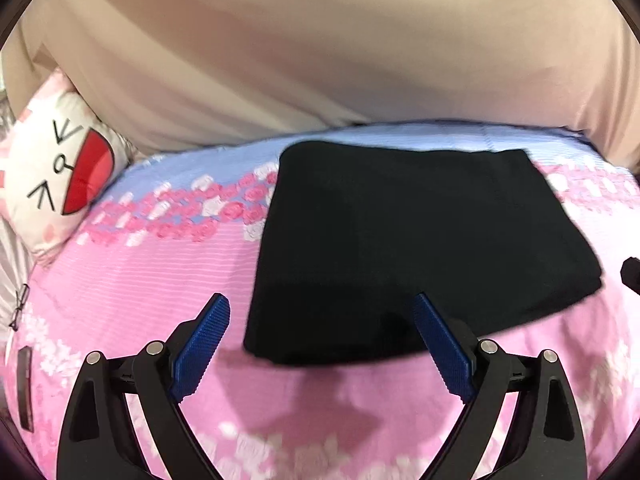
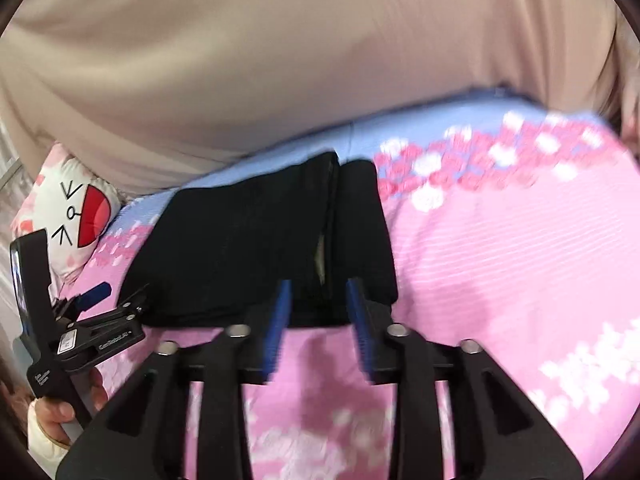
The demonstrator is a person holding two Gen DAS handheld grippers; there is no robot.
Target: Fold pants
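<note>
While both grippers hang just off the near edge of the cloth, the black pants (image 1: 420, 240) lie folded into a compact rectangle on the bed, resting on a pink bedspread (image 1: 132, 280) printed with white and darker pink flowers and a pale blue band along its far side. In the left wrist view the left gripper (image 1: 322, 308) has its blue-padded fingers (image 1: 204, 344) spread wide apart, with nothing between them; the right-hand pad sits over the near edge of the pants, though whether it touches the fabric I cannot tell. In the right wrist view the right gripper (image 2: 318, 292) also stands with its jaws apart (a narrower gap than the left one shows), and its blue pads flank the near edge of the pants where a vertical seam or fold line runs between two layers; the pads do not press on the cloth. That view is smeared by motion blur, so finer detail of the fabric is lost. At its left edge the other gripper appears from the side, held by a hand (image 2: 60, 412) in a light sleeve. A white pillow (image 1: 60, 168) with a drawn cartoon face and a red mouth lies at the far left of the bed, well apart from the pants. Beige fabric (image 1: 320, 48) fills the whole background behind the bed.
</note>
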